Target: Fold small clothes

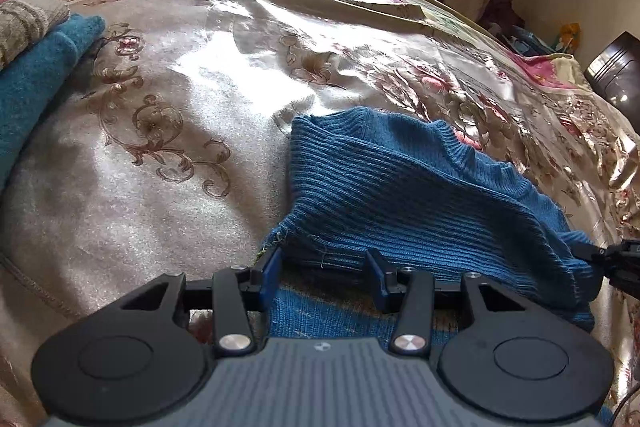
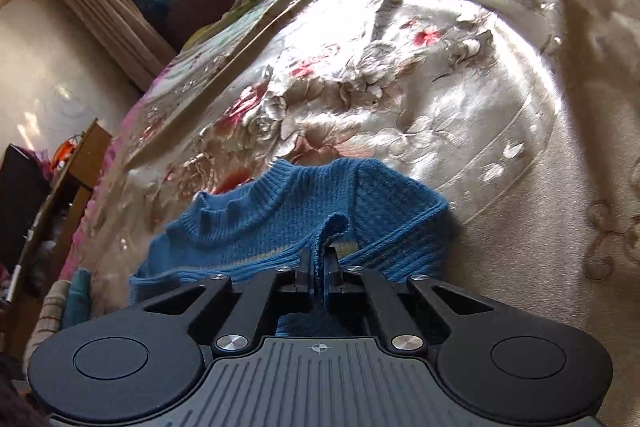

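Right gripper [image 2: 321,269]: clamped shut on a pinched ridge of the blue ribbed knit sweater [image 2: 288,223].
Left gripper [image 1: 322,267]: partly spread, hem edge at its blue pads; grip uncertain.
Sweater place: bunched on the shiny floral satin bedspread [image 1: 168,155].
Risk: thin pinch slipping free; lopsided fold if left side drops.
Further off: folded teal knit garment [image 1: 36,75].
Writing: none readable.

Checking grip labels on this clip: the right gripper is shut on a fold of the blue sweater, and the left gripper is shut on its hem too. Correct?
Not quite. The left gripper is open: in the left wrist view its jaws stand apart at the blue sweater hem, not pinching it. The right gripper is indeed shut on a fold, as the right wrist view shows.
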The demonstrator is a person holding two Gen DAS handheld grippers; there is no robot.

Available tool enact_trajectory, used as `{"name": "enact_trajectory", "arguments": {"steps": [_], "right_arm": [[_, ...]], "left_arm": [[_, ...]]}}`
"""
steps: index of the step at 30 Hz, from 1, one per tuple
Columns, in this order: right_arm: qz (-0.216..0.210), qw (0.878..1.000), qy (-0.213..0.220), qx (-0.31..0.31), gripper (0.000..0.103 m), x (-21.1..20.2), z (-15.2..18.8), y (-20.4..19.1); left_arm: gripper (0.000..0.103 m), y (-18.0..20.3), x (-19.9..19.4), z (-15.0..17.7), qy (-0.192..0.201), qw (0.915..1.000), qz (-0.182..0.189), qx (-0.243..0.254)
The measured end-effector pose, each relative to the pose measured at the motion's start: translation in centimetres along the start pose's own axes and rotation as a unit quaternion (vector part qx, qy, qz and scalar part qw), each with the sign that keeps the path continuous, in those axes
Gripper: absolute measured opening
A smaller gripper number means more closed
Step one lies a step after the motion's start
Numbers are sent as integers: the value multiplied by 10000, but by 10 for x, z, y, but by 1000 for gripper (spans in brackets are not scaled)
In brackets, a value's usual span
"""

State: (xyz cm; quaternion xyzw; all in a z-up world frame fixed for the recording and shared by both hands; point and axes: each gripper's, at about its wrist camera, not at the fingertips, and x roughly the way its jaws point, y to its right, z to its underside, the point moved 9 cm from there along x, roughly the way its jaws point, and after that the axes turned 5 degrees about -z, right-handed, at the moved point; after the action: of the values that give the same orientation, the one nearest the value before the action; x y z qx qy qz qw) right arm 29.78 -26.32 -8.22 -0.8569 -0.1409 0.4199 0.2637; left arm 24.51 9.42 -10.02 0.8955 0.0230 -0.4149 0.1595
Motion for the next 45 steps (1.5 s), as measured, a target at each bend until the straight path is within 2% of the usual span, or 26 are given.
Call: {"name": "enact_trajectory", "arguments": {"steps": [2, 5, 6, 9, 13, 16, 19, 22, 24, 26, 29, 34, 38, 42, 45], "right_arm": [[446, 9988, -70, -186, 3, 8, 5, 7], [521, 9983, -46, -275, 4, 11, 12, 7], [504, 9984, -30, -243, 9, 11, 11, 7], [402, 9992, 21, -40, 12, 4, 8, 9], [607, 9976, 282, -182, 12, -14, 5, 6], [749, 9946, 527, -495, 12, -24, 5, -3], [700, 9922, 591, -846, 12, -25, 9, -18], [618, 9920, 358, -1037, 12, -15, 20, -23], [911, 9899, 69, -1082, 12, -2, 28, -11], [973, 9887, 92, -1137, 12, 0, 30, -5], [963, 9900, 125, -1024, 13, -12, 28, -6], [727, 9914, -96, -1088, 15, -51, 48, -14], [387, 9945, -535, -807, 16, -93, 92, -16], [425, 9928, -914, -640, 17, -130, 135, -10], [381, 9908, -1184, -537, 26, -150, 159, -8]], "left_arm": [[50, -2, -1, 0, 16, 10000, 0, -97], [50, -10, -5, 0, 29, 9996, -85, -259], [50, -16, -5, -1, 18, 9992, -231, -316], [50, -30, -13, -2, 20, 9978, -199, -628], [52, -27, -29, -9, 333, 9982, -286, -402], [53, -13, -24, -12, 345, 9990, -167, -226], [53, 3, -13, -14, 310, 9995, -68, -69], [53, 10, 1, -11, 170, 9995, -200, 177], [55, 5, 10, -6, 34, 9994, -283, 173], [55, -1, 7, -6, 9, 9997, -231, 77], [55, -11, -6, -4, -61, 9992, -370, 128], [55, -32, -43, 22, -357, 9977, -348, 467], [55, -50, -80, 51, -687, 9962, -190, 508], [55, -58, -106, 80, -1007, 9941, 13, 413], [55, -57, -120, 102, -1259, 9907, 142, 494]]}}
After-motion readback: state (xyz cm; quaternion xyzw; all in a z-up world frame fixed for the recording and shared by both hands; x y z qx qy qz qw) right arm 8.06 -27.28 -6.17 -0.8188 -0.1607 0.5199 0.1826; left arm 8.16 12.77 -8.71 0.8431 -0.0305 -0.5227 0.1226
